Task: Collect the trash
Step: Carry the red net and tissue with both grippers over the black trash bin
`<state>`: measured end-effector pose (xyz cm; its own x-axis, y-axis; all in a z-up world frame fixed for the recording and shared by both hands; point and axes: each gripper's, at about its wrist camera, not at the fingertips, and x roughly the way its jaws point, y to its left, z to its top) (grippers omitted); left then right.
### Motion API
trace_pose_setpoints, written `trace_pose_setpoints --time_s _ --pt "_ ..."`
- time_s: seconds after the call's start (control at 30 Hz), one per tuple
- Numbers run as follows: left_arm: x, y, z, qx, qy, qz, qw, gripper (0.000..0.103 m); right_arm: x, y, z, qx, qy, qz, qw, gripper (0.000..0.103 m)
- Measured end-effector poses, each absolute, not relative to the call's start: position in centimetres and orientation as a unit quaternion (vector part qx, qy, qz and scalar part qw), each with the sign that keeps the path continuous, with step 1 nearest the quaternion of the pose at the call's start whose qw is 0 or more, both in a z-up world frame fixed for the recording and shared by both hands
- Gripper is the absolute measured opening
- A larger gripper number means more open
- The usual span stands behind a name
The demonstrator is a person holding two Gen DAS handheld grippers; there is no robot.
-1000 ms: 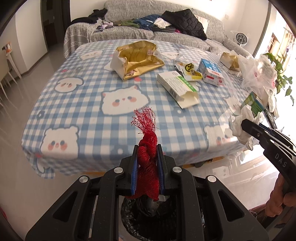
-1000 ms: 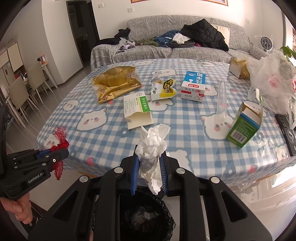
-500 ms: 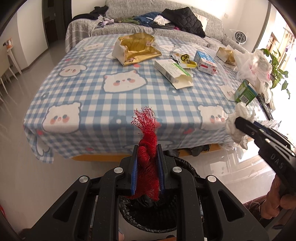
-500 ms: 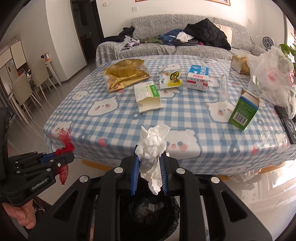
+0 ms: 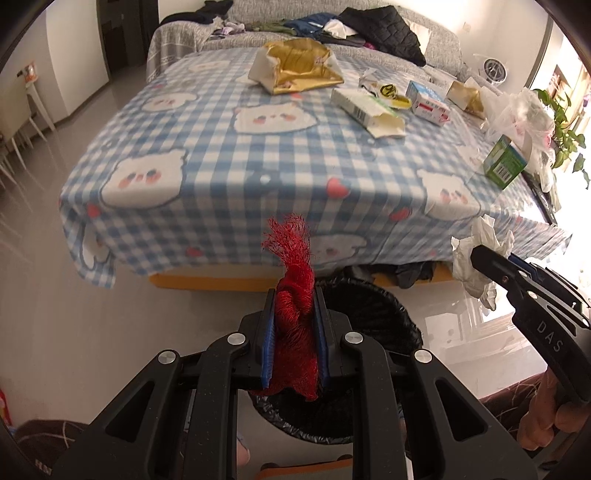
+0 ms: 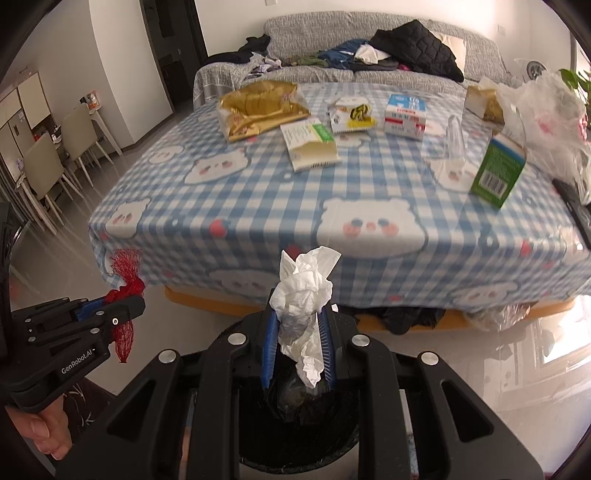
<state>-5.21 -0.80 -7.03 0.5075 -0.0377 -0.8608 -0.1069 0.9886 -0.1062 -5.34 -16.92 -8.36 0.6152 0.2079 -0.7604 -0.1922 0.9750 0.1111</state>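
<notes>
My left gripper point(image 5: 294, 295) is shut on a bunched red mesh net point(image 5: 295, 325), whose frayed end sticks up past the blue pads. My right gripper point(image 6: 298, 314) is shut on a crumpled white tissue point(image 6: 303, 295). Both hang in front of the table's near edge, above a bin lined with a black bag point(image 5: 373, 306) point(image 6: 295, 435). In the left wrist view the right gripper point(image 5: 480, 254) comes in from the right with its tissue point(image 5: 476, 266). In the right wrist view the left gripper point(image 6: 129, 302) with the red net point(image 6: 123, 332) is at the left.
The table point(image 6: 258, 206) under a blue checked bear cloth carries a gold bag point(image 6: 258, 107), an open white-green box point(image 6: 310, 144), a snack wrapper point(image 6: 351, 114), a milk carton point(image 6: 404, 114), a green carton point(image 6: 498, 170) and plastic bags point(image 6: 546, 107). Behind stands a sofa point(image 6: 332, 26) piled with clothes; chairs point(image 6: 48, 162) at left.
Both grippers have pulled back from the table and sunk, each still holding its piece of trash. The black bin, mostly hidden below them before, now shows right under the fingers.
</notes>
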Motion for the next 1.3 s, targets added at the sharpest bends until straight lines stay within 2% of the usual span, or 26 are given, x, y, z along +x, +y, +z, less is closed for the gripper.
trace_pose_setpoints --time_s 0.27,0.73,1.3 --pt "-7.0 -1.0 -9.3 -0.080 0.512 0.021 0.855 0.017 -6.3 -16.4 -12.4 0.007 0.454 0.101 0.885 0.019" --pt "-6.9 -3.3 -16.6 -0.087 0.549 0.009 0.831 0.017 -5.6 -17.7 -20.0 0.003 0.501 0.076 0.862 0.019" --pt "-4.3 -6.4 -23.5 -0.068 0.584 -0.004 0.809 0.017 -5.4 -21.1 -22.6 0.021 0.520 0.040 0.853 0.019"
